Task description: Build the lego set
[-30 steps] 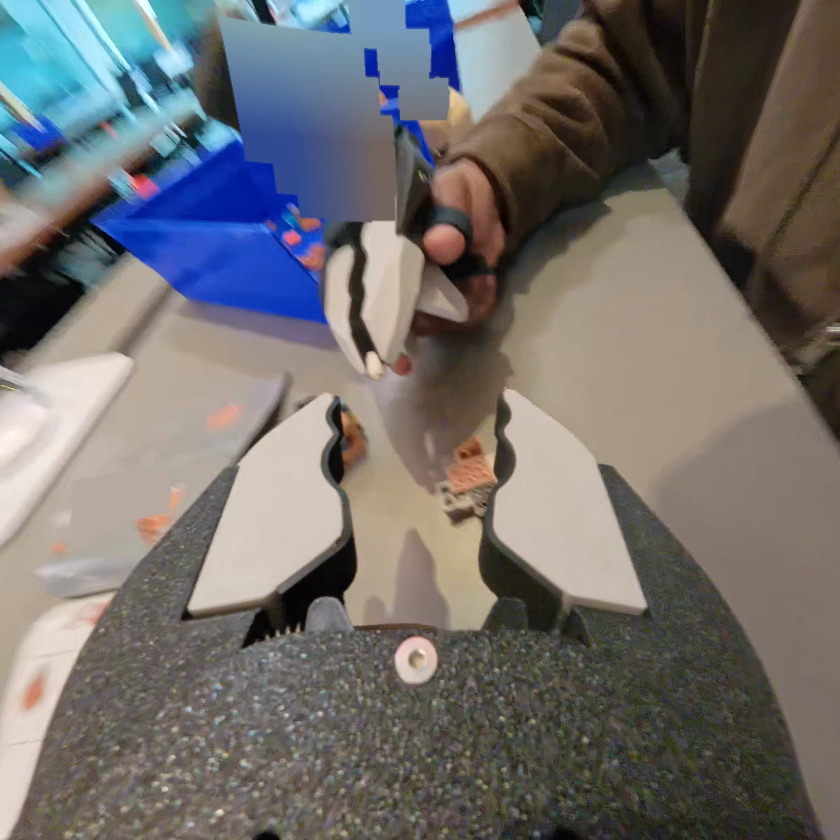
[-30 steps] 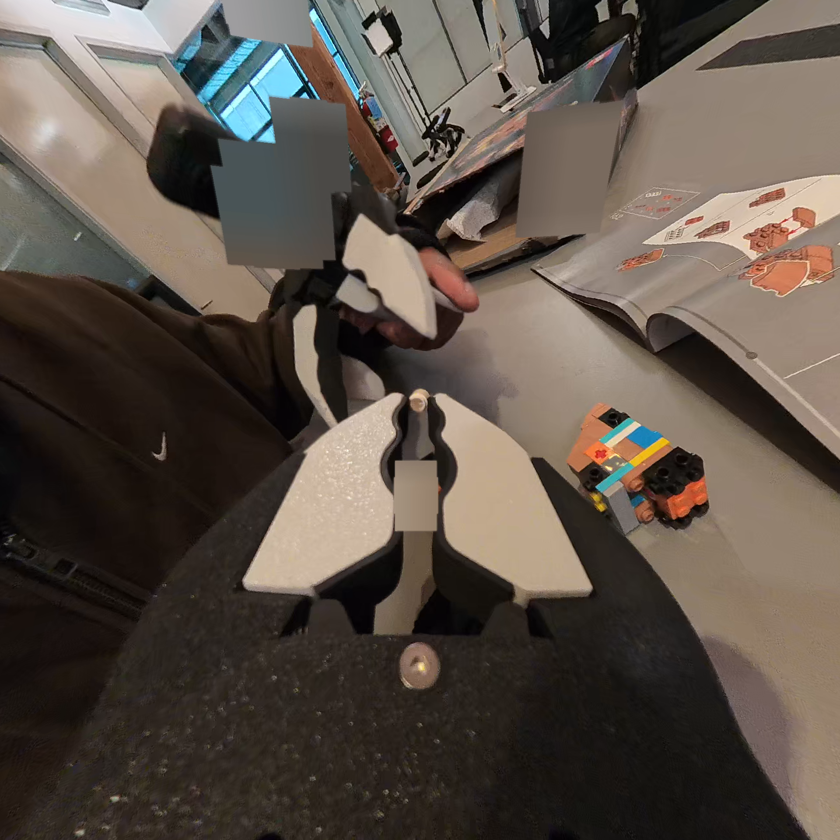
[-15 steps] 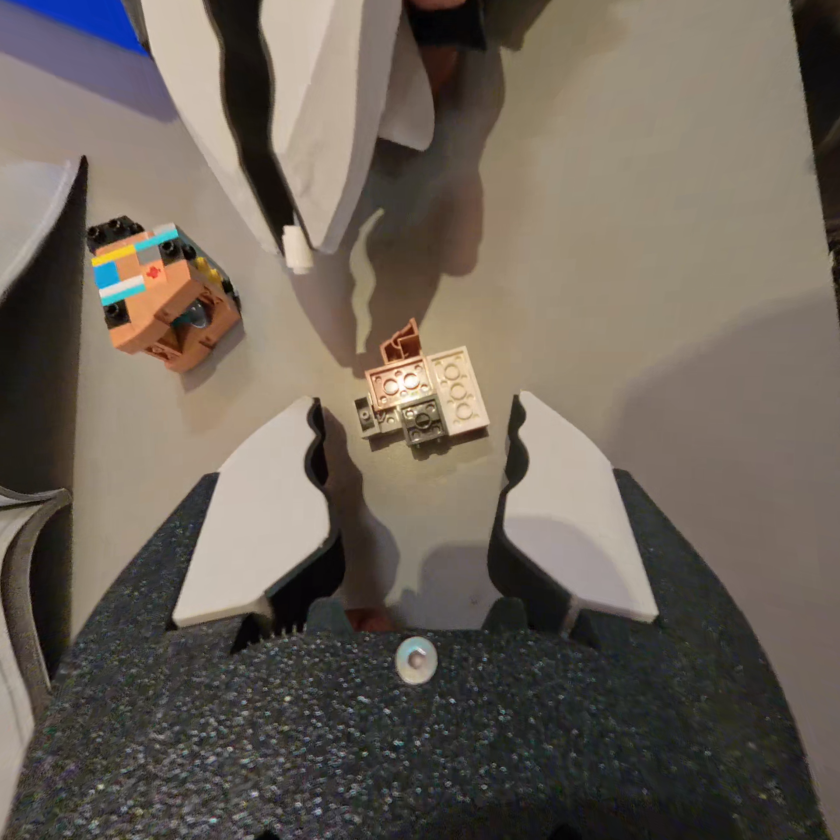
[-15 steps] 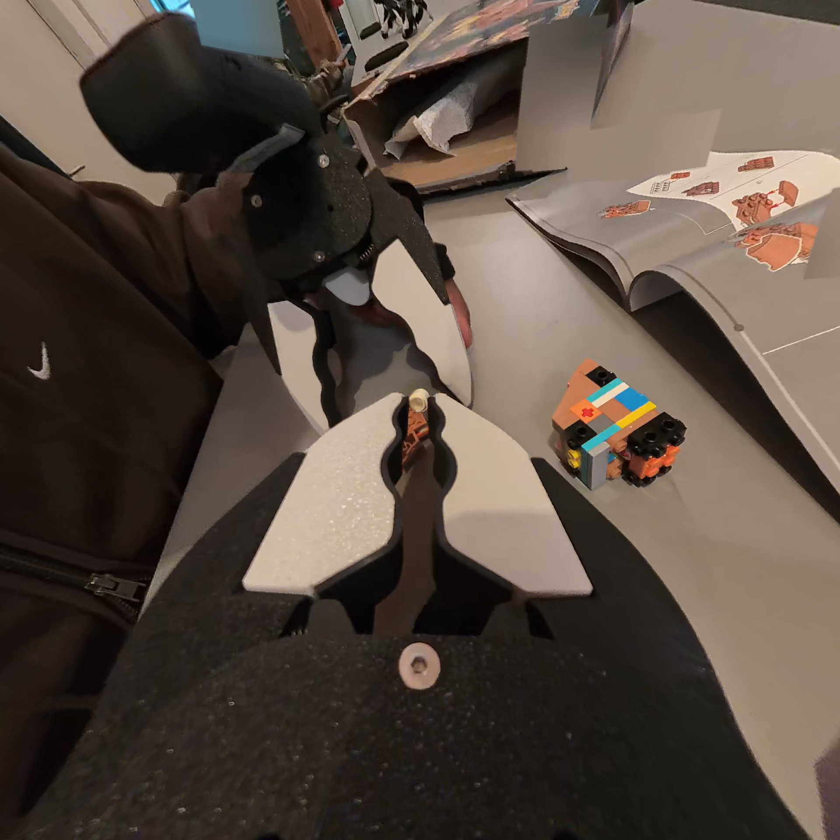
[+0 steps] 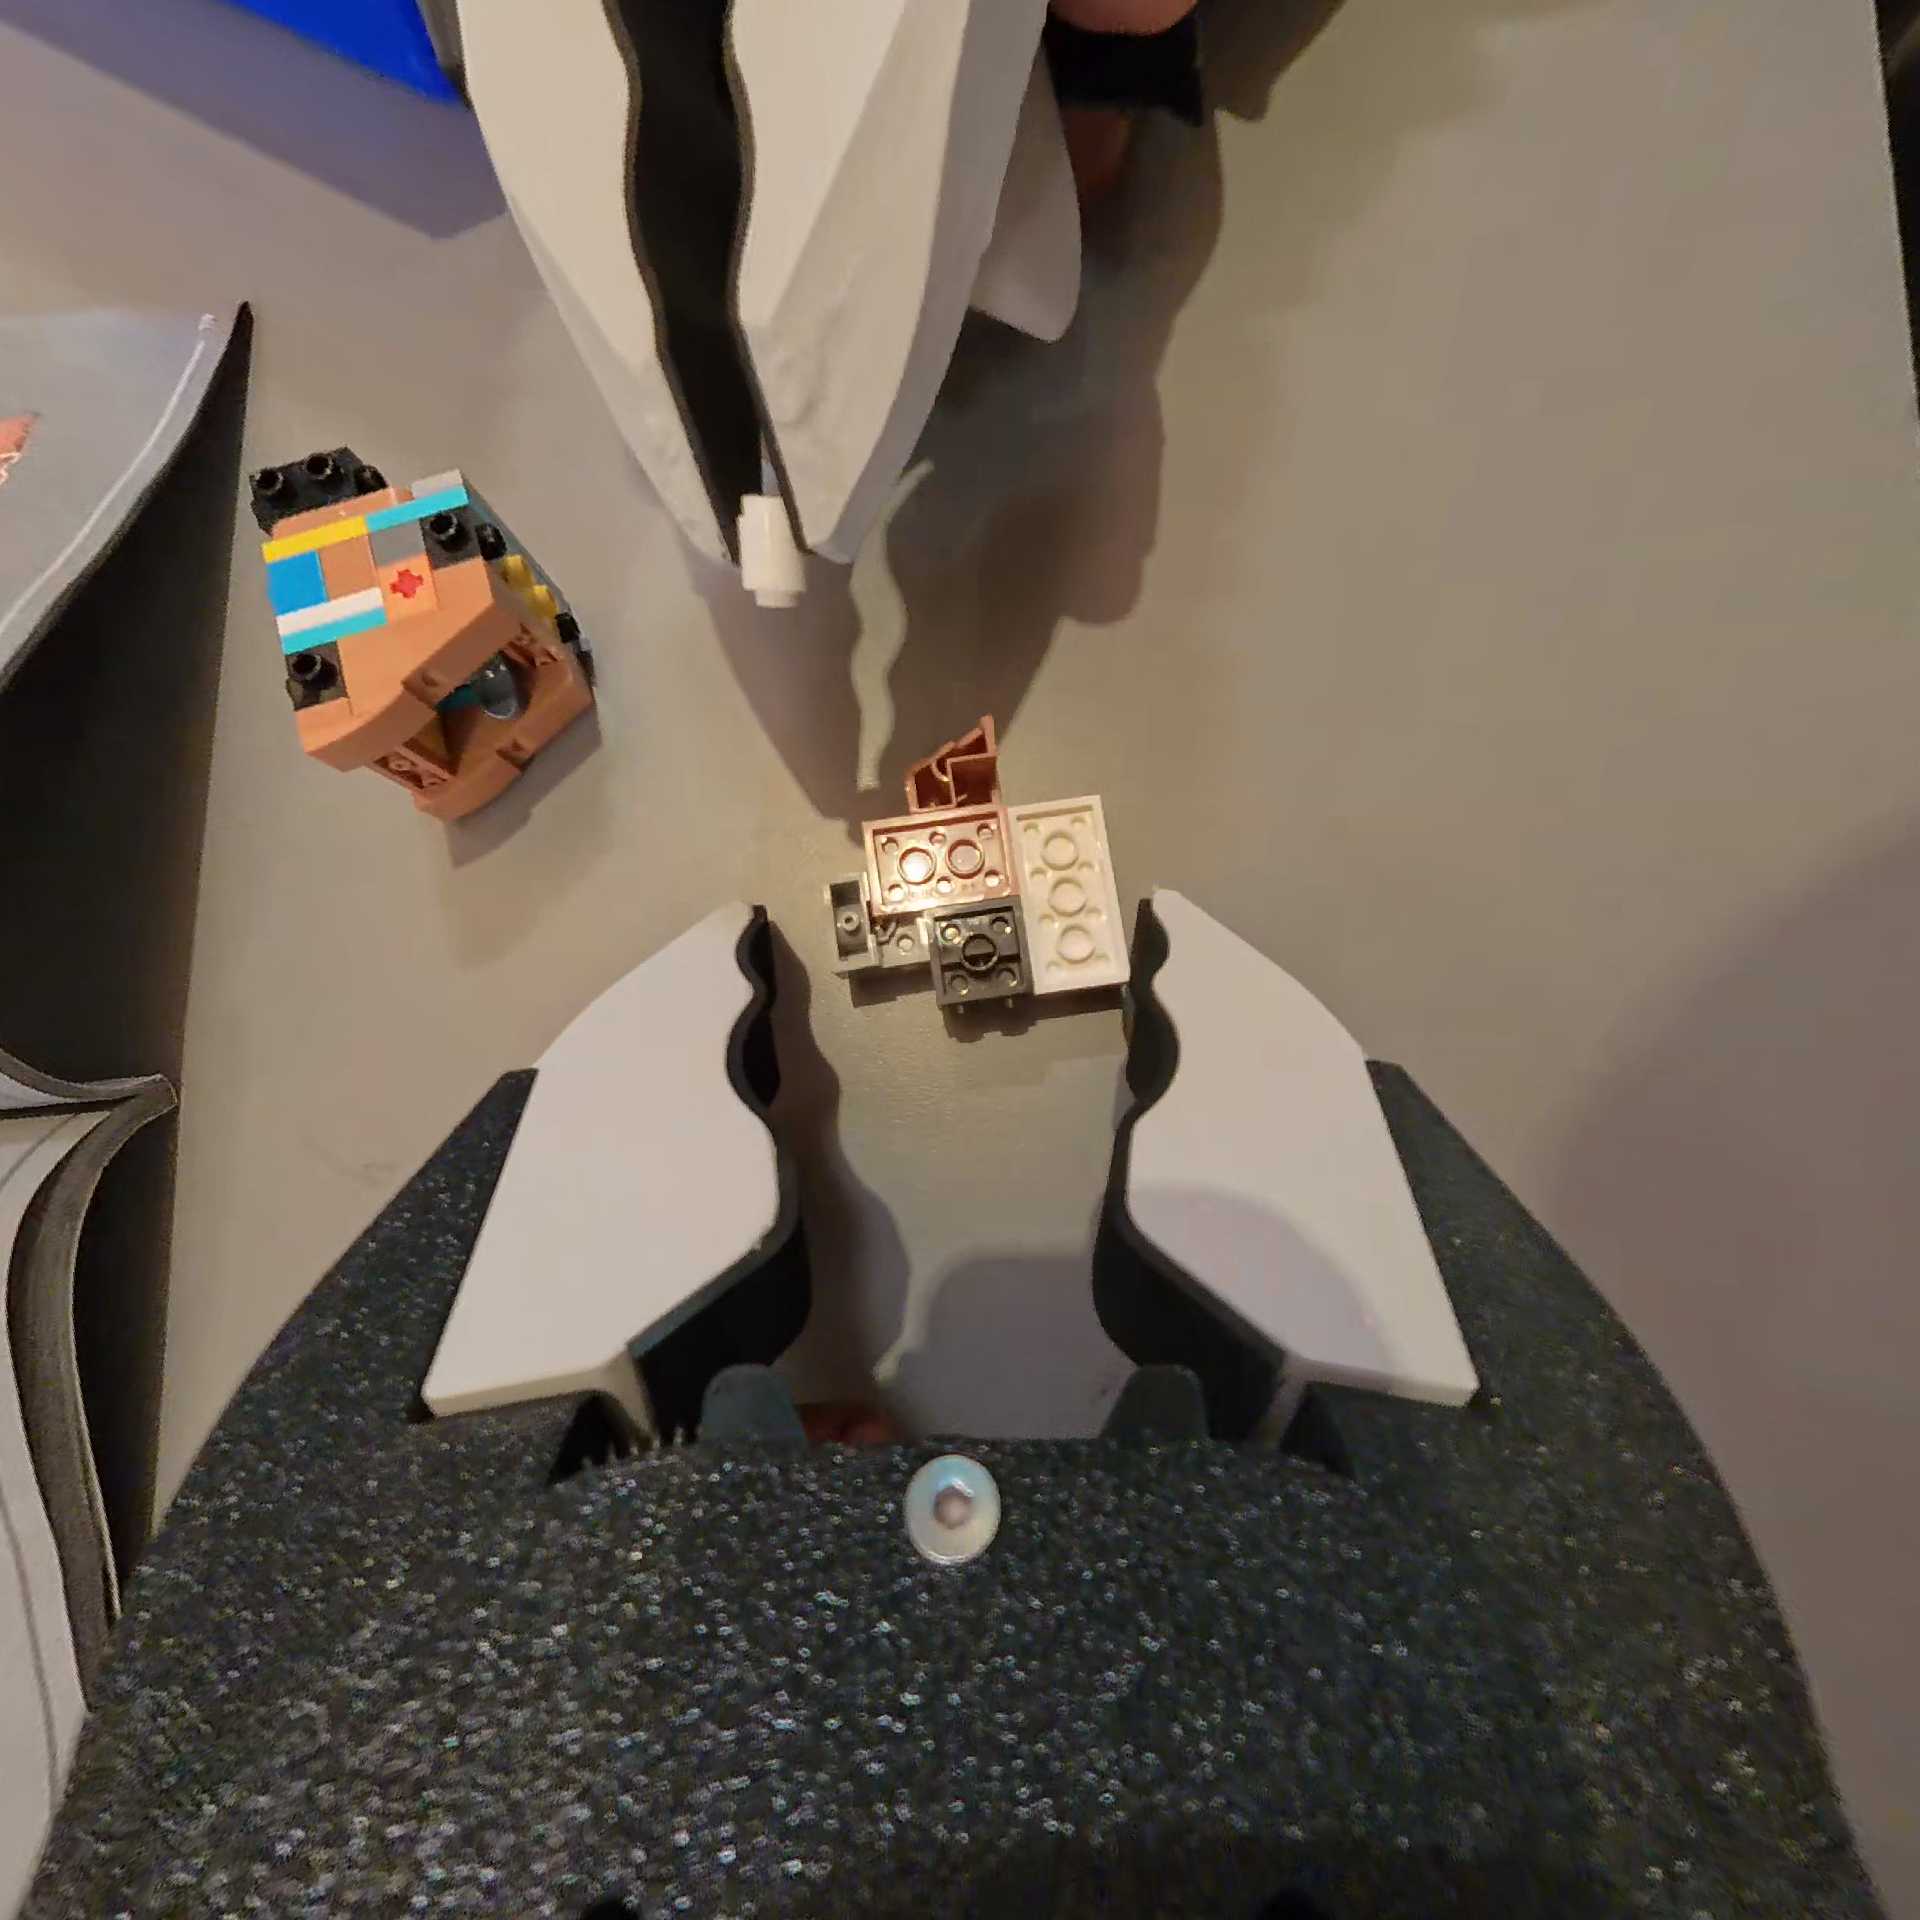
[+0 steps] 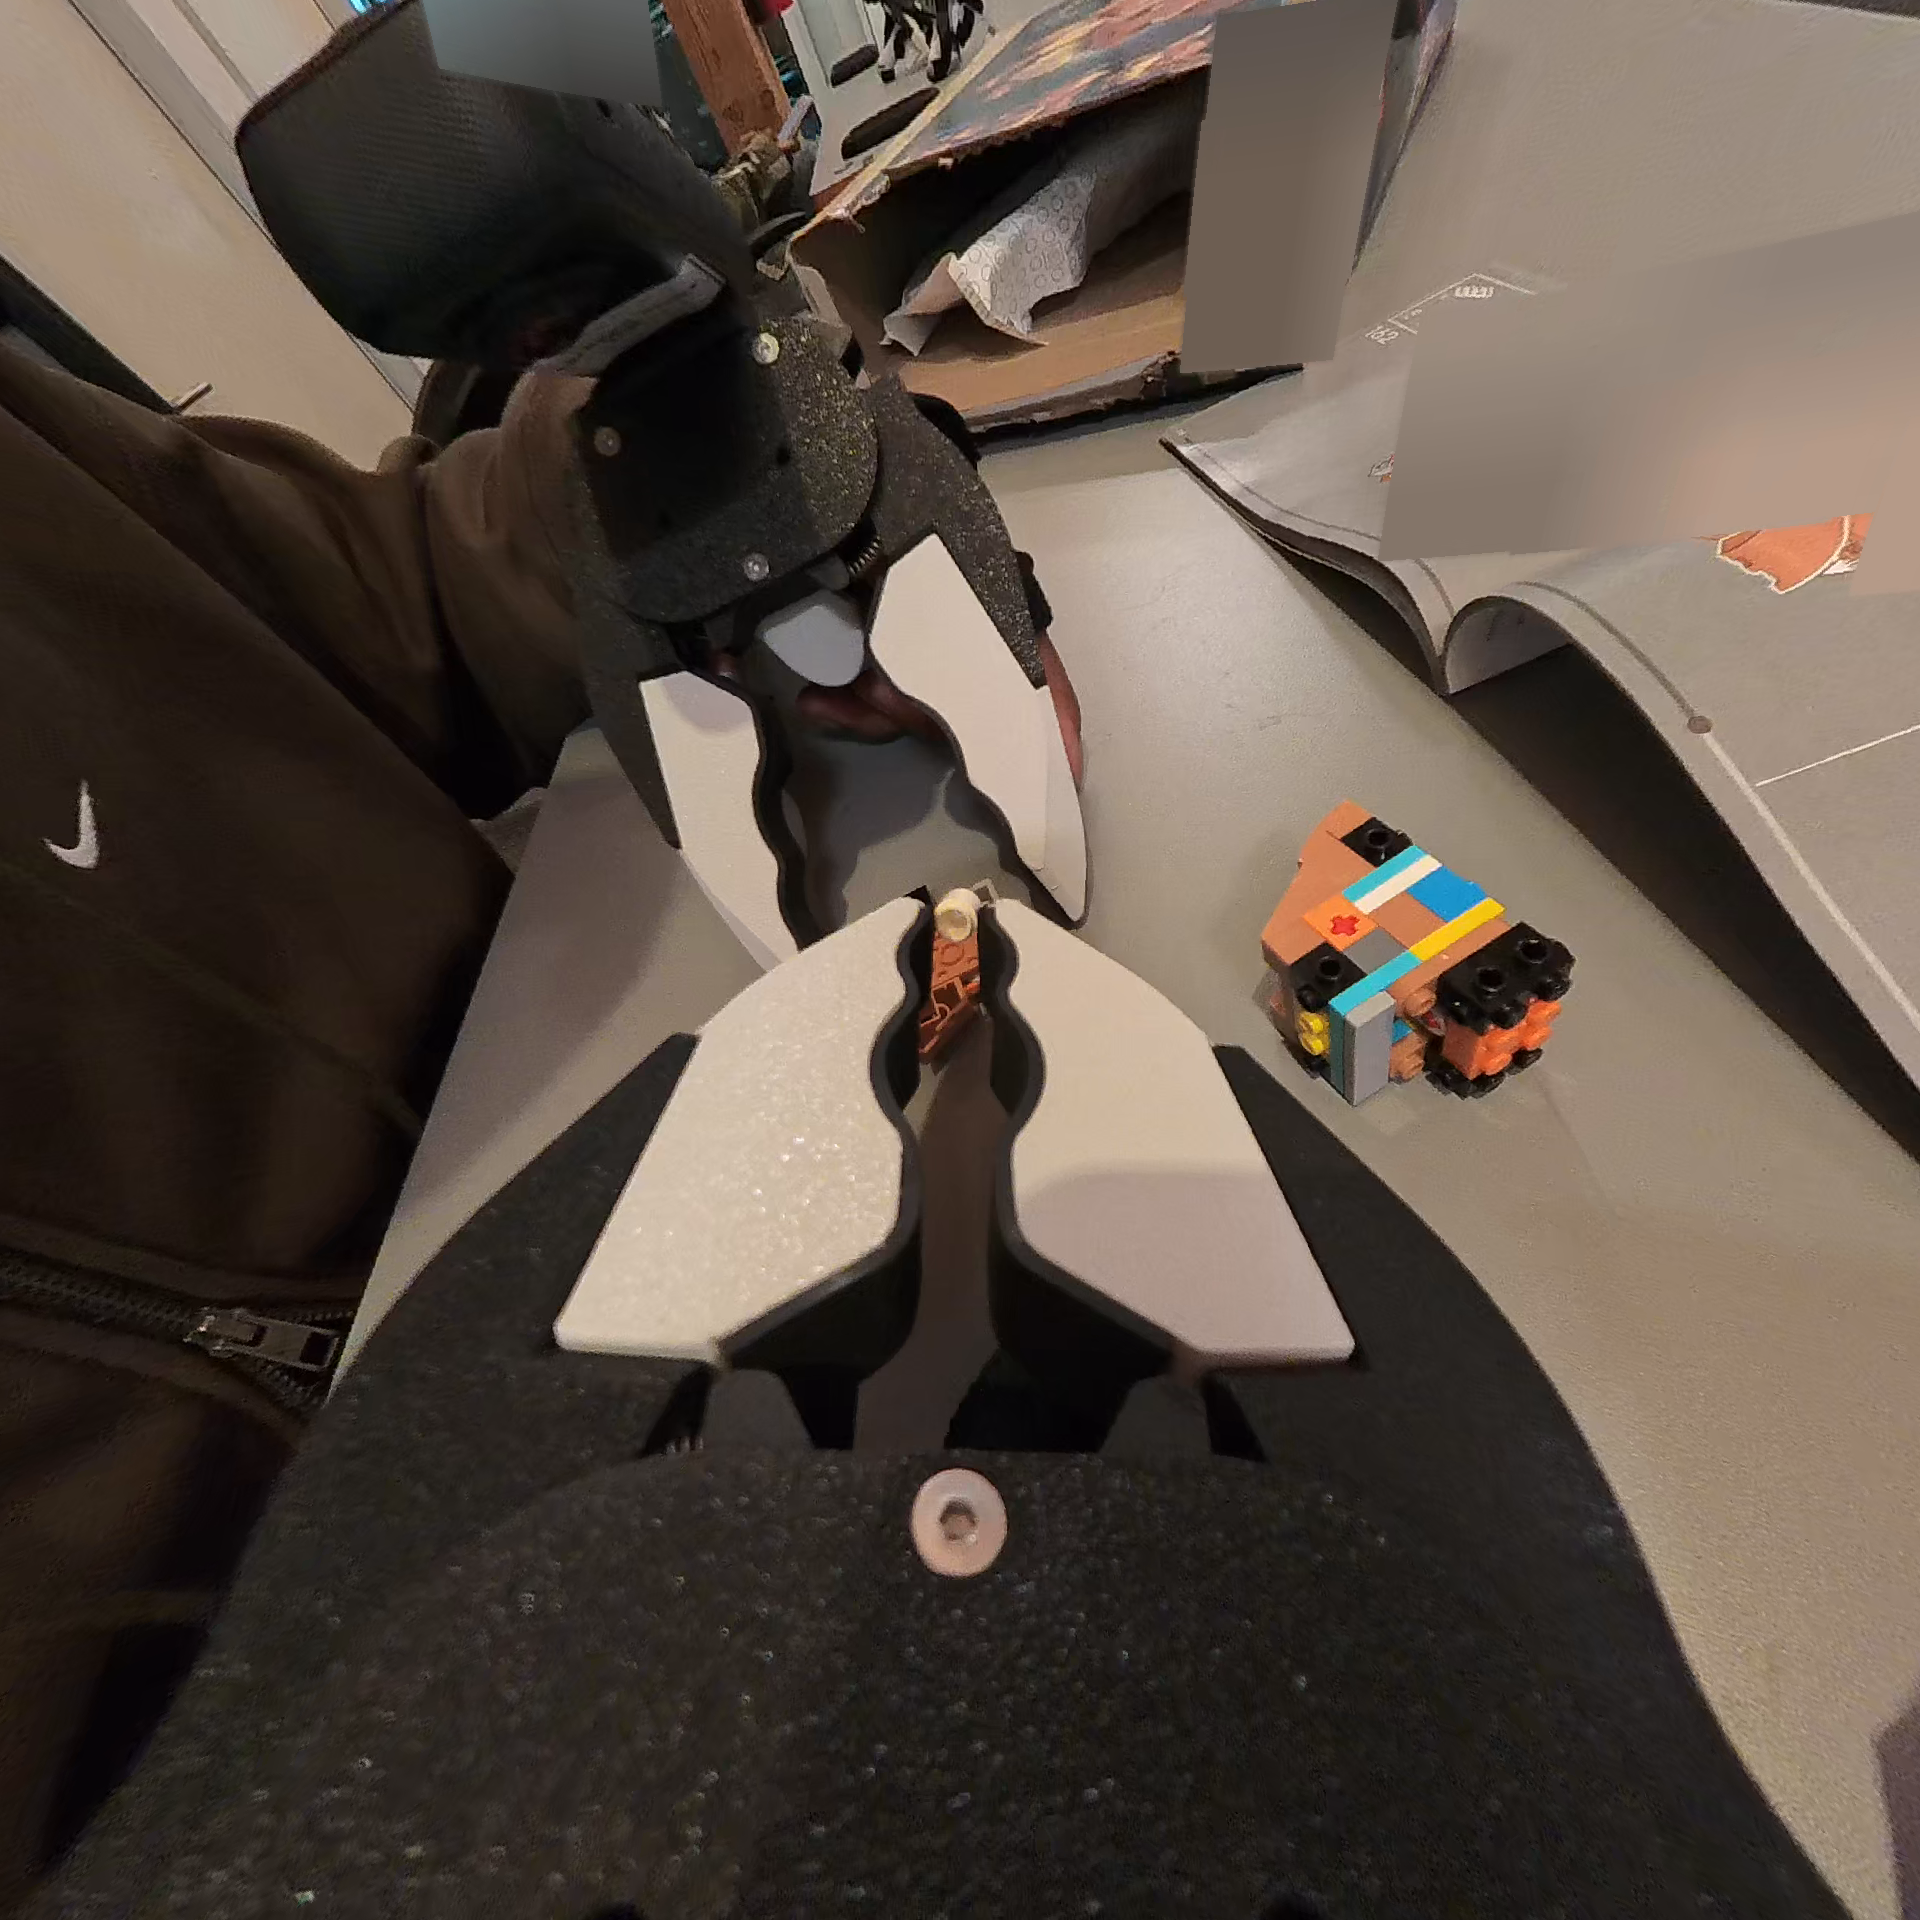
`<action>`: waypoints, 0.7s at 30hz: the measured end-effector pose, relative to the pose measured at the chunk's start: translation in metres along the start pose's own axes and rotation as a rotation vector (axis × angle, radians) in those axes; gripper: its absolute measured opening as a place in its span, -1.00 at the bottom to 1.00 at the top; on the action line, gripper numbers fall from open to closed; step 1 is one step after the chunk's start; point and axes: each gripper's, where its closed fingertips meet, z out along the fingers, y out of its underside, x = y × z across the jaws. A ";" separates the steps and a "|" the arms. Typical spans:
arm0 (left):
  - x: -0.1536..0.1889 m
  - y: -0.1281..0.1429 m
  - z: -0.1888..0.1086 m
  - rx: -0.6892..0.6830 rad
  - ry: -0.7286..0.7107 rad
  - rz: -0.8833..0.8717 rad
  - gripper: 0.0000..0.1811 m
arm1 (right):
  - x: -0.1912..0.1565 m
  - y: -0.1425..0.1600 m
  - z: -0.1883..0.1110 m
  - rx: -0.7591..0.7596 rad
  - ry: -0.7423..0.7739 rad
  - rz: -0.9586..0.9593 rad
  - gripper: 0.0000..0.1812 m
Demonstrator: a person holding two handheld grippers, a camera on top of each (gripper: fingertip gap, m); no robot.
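A small flat lego assembly (image 5: 977,904) of brown, white and dark grey plates lies on the grey table (image 5: 1455,623). My left gripper (image 5: 951,920) is open and empty, with its fingertips on either side of the assembly's near end. My right gripper (image 6: 956,914) is shut on a small white round piece (image 6: 956,920). In the left wrist view it hangs tip-down (image 5: 764,520), just above and beyond the assembly, with the white piece (image 5: 769,556) at its tip. The assembly's brown part (image 6: 948,997) shows through the gap between the right jaws. The open left gripper (image 6: 914,831) faces the right one.
A finished multi-coloured lego block (image 5: 416,644) sits left of the assembly and also shows in the right wrist view (image 6: 1403,966). An open instruction booklet (image 6: 1662,665) lies beyond it. A torn cardboard box (image 6: 1039,260) stands farther back. A person's brown sleeve (image 6: 260,727) is at the left. The grippers' ends are close to 6 centimeters from one another.
My left gripper has tilted down and moved in over the flat assembly, still open. My right gripper, still holding the white piece, has come down closer to the assembly.
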 end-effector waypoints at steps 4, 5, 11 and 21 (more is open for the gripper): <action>-0.001 0.000 0.000 -0.001 -0.005 -0.003 -0.28 | 0.000 0.000 0.000 -0.001 0.000 0.003 -0.92; -0.001 0.000 0.000 0.000 -0.007 -0.005 -0.29 | 0.000 0.000 0.000 -0.002 -0.001 0.004 -0.92; -0.006 -0.001 0.000 0.007 -0.030 -0.006 -0.41 | 0.000 0.001 0.000 -0.006 -0.001 0.002 -0.92; -0.012 -0.003 0.001 0.009 -0.056 -0.033 -0.42 | 0.002 0.002 -0.004 -0.055 0.039 -0.045 -0.92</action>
